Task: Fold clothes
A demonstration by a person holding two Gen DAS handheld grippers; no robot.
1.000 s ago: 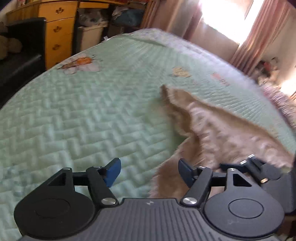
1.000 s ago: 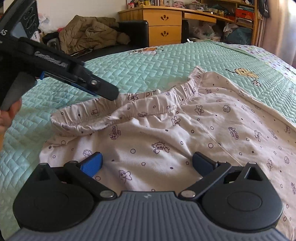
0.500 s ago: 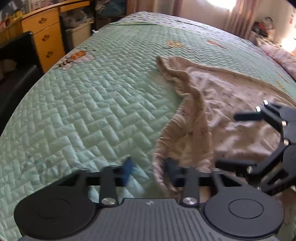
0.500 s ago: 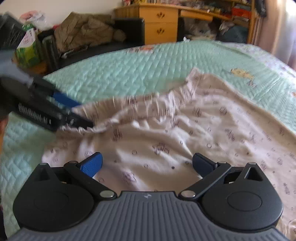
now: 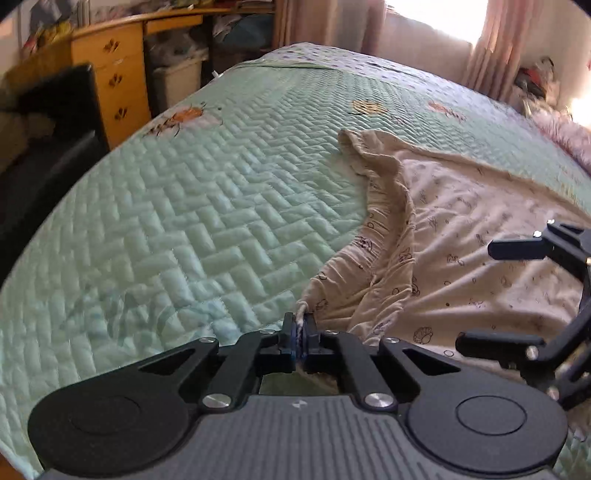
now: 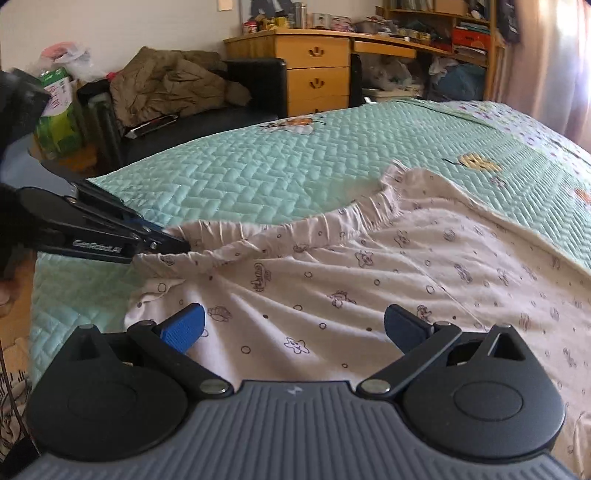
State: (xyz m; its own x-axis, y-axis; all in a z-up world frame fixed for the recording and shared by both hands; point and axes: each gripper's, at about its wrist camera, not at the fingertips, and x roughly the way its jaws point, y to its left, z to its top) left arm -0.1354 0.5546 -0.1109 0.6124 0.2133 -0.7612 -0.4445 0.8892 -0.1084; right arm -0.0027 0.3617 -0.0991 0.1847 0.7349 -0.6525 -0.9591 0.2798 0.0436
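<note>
A pale garment [image 6: 369, 288] printed with small cartoon figures, with a gathered elastic waistband [image 6: 303, 225], lies spread on the green quilted bed [image 6: 258, 166]. My left gripper [image 5: 300, 328] is shut on the near corner of that waistband [image 5: 384, 229], and a thin fold of cloth shows between its pads. From the right wrist view the left gripper [image 6: 177, 245] comes in from the left and pinches the band's end. My right gripper [image 6: 295, 325] hovers open just over the garment's middle, nothing between its fingers. It also appears at the right edge as the right gripper [image 5: 517, 295].
A wooden desk with drawers [image 6: 314, 74] and a black seat piled with a brown coat [image 6: 166, 81] stand beyond the bed's far edge. Curtains and a bright window [image 5: 436, 22] are behind the bed. A pink blanket [image 5: 569, 136] lies at the far right.
My left gripper came in to the waistband's near corner and shut on it. The band's end is now drawn taut toward the left. My right gripper stayed open and rose slightly.
</note>
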